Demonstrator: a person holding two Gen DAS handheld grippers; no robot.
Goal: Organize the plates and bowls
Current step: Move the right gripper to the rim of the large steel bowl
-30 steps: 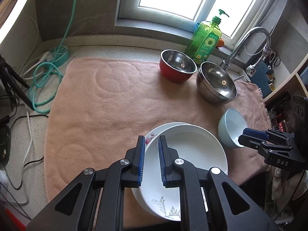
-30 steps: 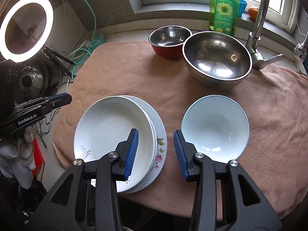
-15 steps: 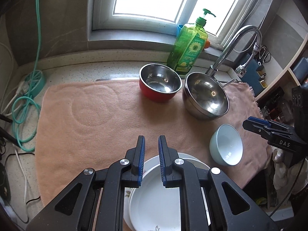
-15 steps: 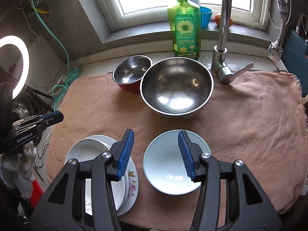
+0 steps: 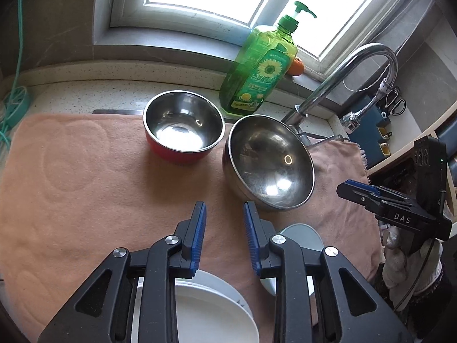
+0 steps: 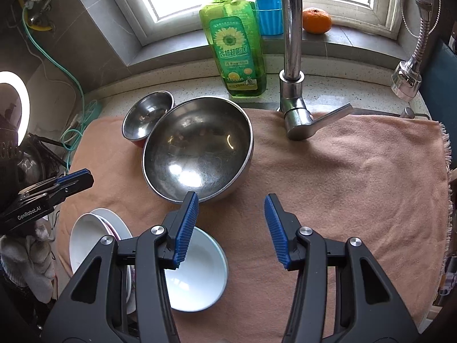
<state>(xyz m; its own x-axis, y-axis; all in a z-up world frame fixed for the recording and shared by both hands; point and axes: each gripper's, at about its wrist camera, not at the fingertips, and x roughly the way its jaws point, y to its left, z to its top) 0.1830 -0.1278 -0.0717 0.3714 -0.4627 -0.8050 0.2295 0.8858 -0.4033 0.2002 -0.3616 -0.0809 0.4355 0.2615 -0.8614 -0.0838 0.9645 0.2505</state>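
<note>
From my left gripper (image 5: 223, 225), jaws spread and empty, the plates (image 5: 211, 308) sit nearest me, the steel bowl (image 5: 270, 163) beyond. My right gripper (image 6: 231, 225) — jaws wide, probably empty — should straddle the blue bowl (image 6: 200, 274) rim squarely before nesting it in the steel bowl.

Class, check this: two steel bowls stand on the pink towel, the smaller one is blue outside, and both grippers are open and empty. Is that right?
One detail is wrong. The smaller steel bowl is red outside, not blue, as the left wrist view shows. The rest holds: the larger steel bowl shares the pink towel, and the left gripper and right gripper are open and empty.
</note>
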